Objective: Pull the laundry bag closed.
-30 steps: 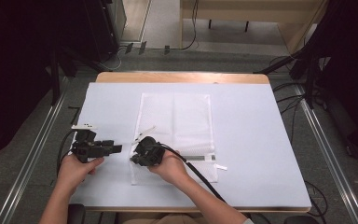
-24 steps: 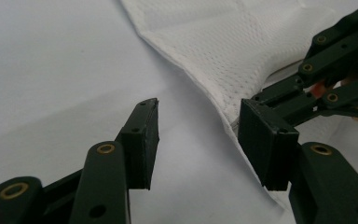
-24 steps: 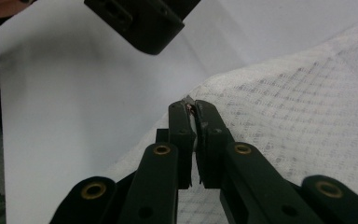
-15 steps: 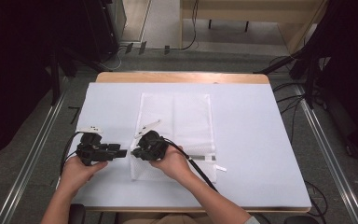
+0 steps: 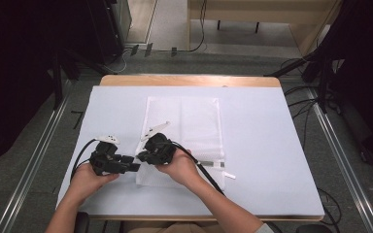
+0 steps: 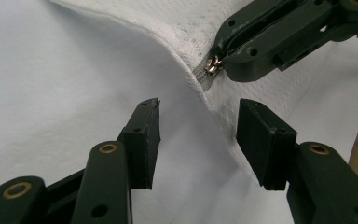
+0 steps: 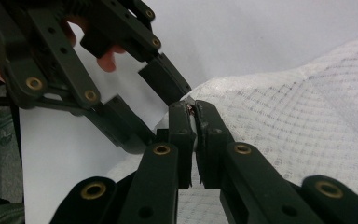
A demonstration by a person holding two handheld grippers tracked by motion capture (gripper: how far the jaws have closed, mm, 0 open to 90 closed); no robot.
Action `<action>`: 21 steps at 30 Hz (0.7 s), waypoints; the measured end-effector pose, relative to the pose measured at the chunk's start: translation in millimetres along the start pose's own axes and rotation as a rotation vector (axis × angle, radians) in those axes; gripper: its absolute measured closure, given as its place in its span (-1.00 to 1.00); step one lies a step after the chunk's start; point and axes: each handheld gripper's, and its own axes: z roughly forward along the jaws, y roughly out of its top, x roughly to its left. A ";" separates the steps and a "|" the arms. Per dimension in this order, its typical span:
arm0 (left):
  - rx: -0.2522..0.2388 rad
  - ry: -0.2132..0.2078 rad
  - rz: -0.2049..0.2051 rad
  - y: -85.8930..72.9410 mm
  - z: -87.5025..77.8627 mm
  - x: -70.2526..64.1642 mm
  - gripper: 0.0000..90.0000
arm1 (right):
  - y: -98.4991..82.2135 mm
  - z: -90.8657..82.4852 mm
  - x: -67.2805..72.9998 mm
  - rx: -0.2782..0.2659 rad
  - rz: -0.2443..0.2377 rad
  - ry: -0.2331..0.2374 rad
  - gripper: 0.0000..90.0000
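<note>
A white mesh zippered laundry bag (image 5: 184, 131) lies flat on the white-covered desk (image 5: 272, 145). The right gripper (image 7: 192, 112) pinches the small metal zipper pull (image 6: 213, 65) at its near corner, jaws closed, lifting it (probably to start the zip). The left gripper (image 6: 196, 135), jaws wide and empty, straddles the bag's edge, seemingly to anchor it.

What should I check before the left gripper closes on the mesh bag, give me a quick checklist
1. Right gripper shut on the zipper pull: ok, jaws pinched together at it.
2. Left gripper open: ok, jaws stand wide apart.
3. Mesh bag edge between the left jaws: ok, the raised edge runs through the gap.
4. Grippers apart from each other: ok, a gap shows in the left gripper view.
5. Zipper open or closed: cannot tell.
6. Rest of the bag flat on the table: ok.
</note>
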 end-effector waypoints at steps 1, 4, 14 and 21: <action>0.003 -0.001 0.001 0.2 1.7 -0.8 0.11 | 0.2 -0.2 0.7 -0.003 -0.004 0.003 0.95; 0.010 -0.002 0.009 0.3 3.3 -1.4 0.18 | 0.8 -2.0 3.2 -0.003 -0.013 0.018 0.95; 0.018 -0.027 0.030 1.8 5.4 -1.6 0.40 | 1.1 -4.0 7.0 0.001 -0.025 0.054 0.95; 0.023 -0.030 0.059 2.5 7.5 -2.8 0.62 | -0.3 -3.5 6.4 0.014 -0.039 0.075 0.95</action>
